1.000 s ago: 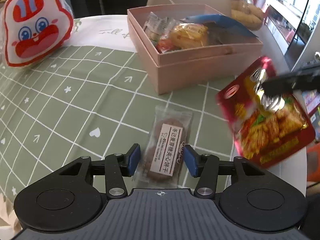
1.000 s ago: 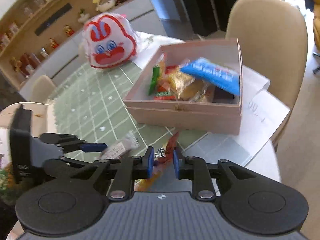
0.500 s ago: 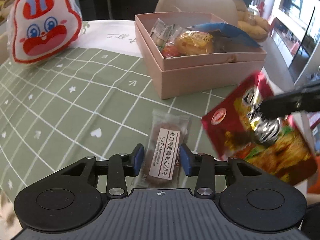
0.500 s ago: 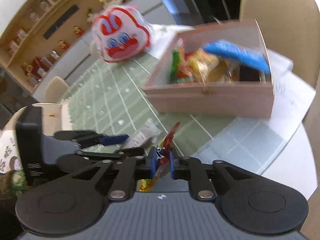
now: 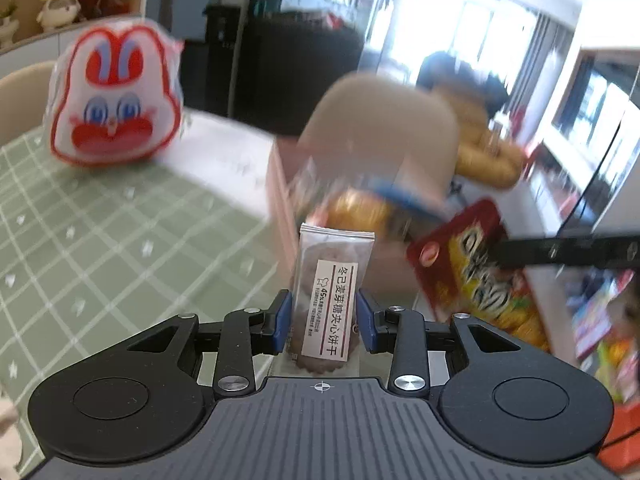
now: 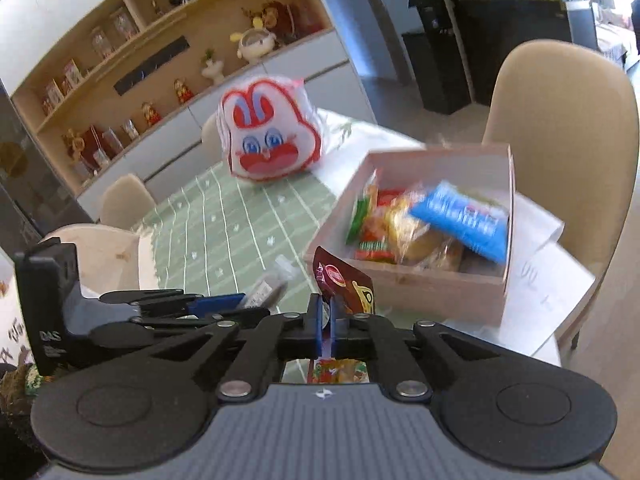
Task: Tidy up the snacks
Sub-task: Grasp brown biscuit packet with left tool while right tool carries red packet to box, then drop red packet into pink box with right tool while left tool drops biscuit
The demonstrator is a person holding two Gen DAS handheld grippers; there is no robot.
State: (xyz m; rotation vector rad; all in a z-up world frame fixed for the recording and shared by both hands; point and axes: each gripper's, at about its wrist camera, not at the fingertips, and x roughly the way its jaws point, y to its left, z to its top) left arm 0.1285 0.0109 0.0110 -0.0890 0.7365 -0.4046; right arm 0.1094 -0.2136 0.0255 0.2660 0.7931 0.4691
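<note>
My left gripper is shut on a clear-wrapped brown biscuit packet with a white label and holds it up off the table. My right gripper is shut on a red snack bag, held edge-on; the bag also shows in the left wrist view. The pink open box with several snacks inside stands just ahead of both grippers; in the left wrist view it is blurred behind the biscuit packet. My left gripper also shows in the right wrist view, with the biscuit packet in it.
A red-and-white rabbit-face bag stands at the far left on the green checked tablecloth. A beige chair stands behind the box. White papers lie under the box at the table's right edge.
My left gripper closed on the biscuit packet and lifted it off the table toward the box. My right gripper raised the red bag and moved nearer the box.
</note>
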